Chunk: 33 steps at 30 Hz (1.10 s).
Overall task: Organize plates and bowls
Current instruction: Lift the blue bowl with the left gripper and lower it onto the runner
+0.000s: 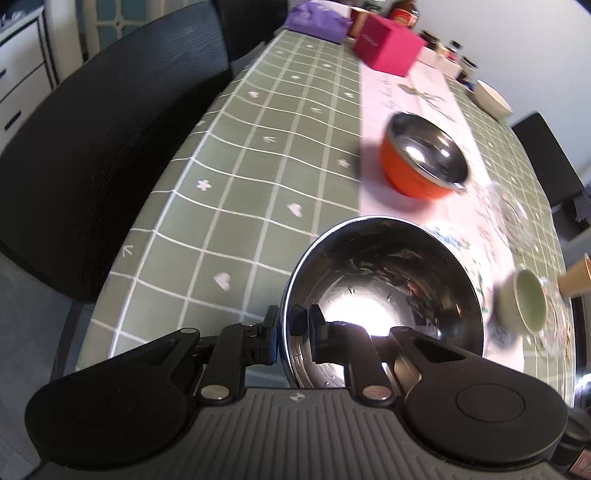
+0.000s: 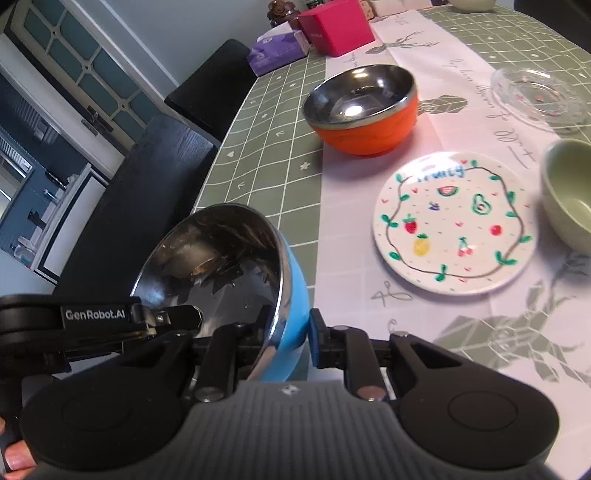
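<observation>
A blue bowl [image 2: 291, 280] with a shiny steel inside [image 1: 384, 295] is lifted off the table and tilted. My left gripper [image 1: 291, 330] is shut on its near rim, one finger inside and one outside. My right gripper [image 2: 288, 339] is shut on another part of the same rim. In the right wrist view a finger [image 2: 181, 317] of the left gripper reaches into the bowl from the left. An orange bowl [image 1: 424, 162] [image 2: 364, 107] with a steel inside stands on the table beyond. A white fruit-pattern plate [image 2: 454, 221] lies to its right.
A pale green cup [image 2: 569, 195] [image 1: 524, 302] and a clear glass plate [image 2: 535, 96] [image 1: 513, 218] sit at the right. A white bowl [image 1: 493, 98], a pink box [image 2: 336, 26] and a purple tissue pack [image 2: 277, 51] stand at the far end. Black chairs [image 1: 92, 166] line the table's left edge.
</observation>
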Available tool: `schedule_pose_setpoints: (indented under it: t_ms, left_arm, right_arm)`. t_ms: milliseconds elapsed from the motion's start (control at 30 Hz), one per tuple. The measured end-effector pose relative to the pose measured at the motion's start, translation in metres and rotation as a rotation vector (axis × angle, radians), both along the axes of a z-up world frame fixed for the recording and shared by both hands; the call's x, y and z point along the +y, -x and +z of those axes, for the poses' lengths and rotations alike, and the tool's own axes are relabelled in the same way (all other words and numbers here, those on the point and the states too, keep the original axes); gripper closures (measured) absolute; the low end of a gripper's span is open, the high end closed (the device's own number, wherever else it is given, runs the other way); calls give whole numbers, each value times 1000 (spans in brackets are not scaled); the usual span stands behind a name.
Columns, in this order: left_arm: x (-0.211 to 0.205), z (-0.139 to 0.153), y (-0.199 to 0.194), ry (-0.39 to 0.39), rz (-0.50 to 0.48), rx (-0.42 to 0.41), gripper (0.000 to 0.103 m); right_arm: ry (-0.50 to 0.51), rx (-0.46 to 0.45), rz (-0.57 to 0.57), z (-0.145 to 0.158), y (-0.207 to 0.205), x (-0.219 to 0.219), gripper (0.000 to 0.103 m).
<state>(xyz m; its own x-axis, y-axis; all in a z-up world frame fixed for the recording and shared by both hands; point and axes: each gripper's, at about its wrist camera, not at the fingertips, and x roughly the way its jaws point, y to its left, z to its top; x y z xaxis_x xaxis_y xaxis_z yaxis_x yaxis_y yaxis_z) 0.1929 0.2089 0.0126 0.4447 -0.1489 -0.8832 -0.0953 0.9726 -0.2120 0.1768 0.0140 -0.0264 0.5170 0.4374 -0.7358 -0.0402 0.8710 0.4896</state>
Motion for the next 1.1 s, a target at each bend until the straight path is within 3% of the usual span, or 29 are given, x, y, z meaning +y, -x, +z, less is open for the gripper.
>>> schedule_pose_setpoints:
  t_ms: [400,667,867,1100]
  left_arm:
    - [-96,5,59,36,-170,-13,85]
    - [-165,-10,116,-9,-313,-22,85]
    - [-192,-15,145,-105,-372,-68,82]
    - [-200,-21,158,-130,-380,-82,81]
  right_arm:
    - [66,-43,-56,17,81,-90,83]
    - [8,66,-111,7,132,-161,83]
    - [-32,61,-148,-9,167,-176,82]
    - [-60,88,-154,-18,178,-185,80]
